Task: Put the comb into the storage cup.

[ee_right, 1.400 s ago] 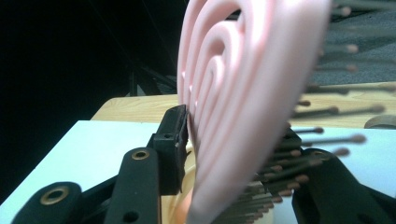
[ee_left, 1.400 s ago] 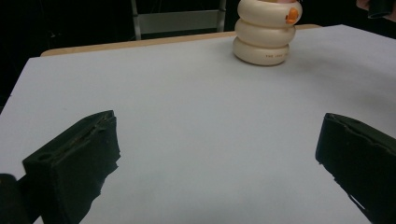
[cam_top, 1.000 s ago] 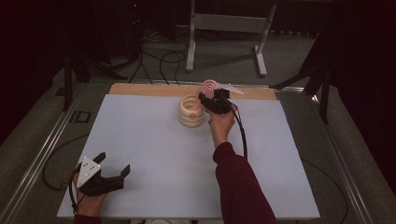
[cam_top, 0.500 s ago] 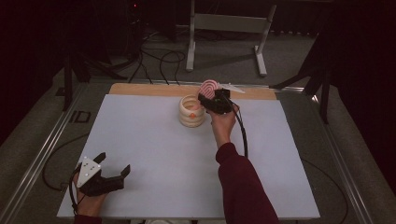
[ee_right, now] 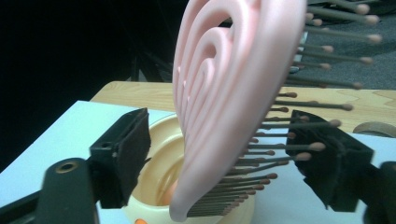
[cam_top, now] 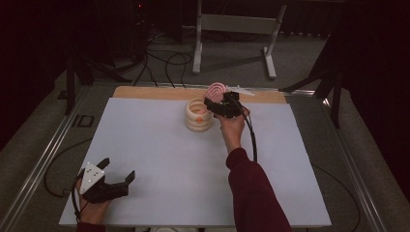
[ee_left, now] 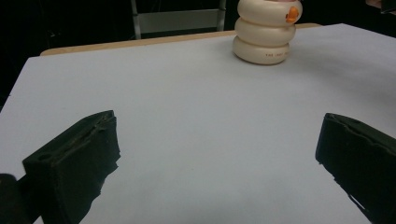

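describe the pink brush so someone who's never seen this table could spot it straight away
Find the white table and go to its far edge, where a cream ringed holder stands. The pink brush stands upright in it, between the open jaws of the right hand-held gripper. Its pink back with raised concentric ridges, plus brown-tipped bristles, sets it apart.

We see a hairbrush (ee_right: 233,102) of smooth, slightly glossy pink plastic, moulded in ridged loops, with thin brownish bristles (ee_right: 299,144) ending in rounded tips. The ribbed cream holder (ee_left: 267,31) at the far side looks like glossy plastic with a small orange mark. Our white table cover (cam_top: 159,159) is matt and smooth, like paper or board; bare pale wood (cam_top: 154,93) shows along its far edge. The black pads (ee_left: 79,154) look matt, rough and foam-like.
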Demonstrator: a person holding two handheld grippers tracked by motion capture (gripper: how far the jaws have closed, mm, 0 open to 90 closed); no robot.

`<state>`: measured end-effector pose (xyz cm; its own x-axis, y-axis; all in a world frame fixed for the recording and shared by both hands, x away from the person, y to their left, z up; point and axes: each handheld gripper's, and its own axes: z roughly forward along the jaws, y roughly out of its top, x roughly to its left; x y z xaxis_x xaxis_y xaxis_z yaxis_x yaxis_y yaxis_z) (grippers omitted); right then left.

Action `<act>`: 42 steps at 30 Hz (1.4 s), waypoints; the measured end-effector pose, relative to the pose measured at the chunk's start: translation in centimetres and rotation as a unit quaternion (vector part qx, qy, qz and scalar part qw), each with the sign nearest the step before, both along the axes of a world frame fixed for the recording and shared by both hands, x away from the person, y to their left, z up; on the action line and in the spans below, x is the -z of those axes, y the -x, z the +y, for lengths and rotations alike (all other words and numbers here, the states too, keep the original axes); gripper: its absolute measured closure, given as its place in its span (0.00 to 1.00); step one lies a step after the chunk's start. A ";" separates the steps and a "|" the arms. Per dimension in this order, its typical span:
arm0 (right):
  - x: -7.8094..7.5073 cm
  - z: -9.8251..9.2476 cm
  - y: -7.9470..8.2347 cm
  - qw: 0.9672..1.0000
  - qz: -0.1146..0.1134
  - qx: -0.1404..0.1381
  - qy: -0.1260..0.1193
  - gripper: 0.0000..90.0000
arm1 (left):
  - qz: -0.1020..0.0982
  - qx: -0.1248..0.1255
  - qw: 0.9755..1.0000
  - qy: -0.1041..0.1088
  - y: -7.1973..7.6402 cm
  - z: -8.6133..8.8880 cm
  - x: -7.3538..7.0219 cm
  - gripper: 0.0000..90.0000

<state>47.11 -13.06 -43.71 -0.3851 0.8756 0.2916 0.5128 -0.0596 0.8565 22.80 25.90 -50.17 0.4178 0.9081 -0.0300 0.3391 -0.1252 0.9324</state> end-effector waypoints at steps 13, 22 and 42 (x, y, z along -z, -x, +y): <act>0.0 -0.2 -0.1 1.000 0.003 -0.009 0.020 0.10 | 0.001 0.000 1.000 0.000 0.0 0.0 0.0 0.00; -0.2 -0.5 -0.1 1.000 0.001 -0.009 0.027 0.10 | 0.000 0.000 1.000 0.000 0.0 0.0 0.0 0.00; -1.0 -0.7 0.1 0.996 -0.011 -0.023 0.082 0.10 | -0.001 0.000 1.000 0.000 0.0 0.1 0.0 0.00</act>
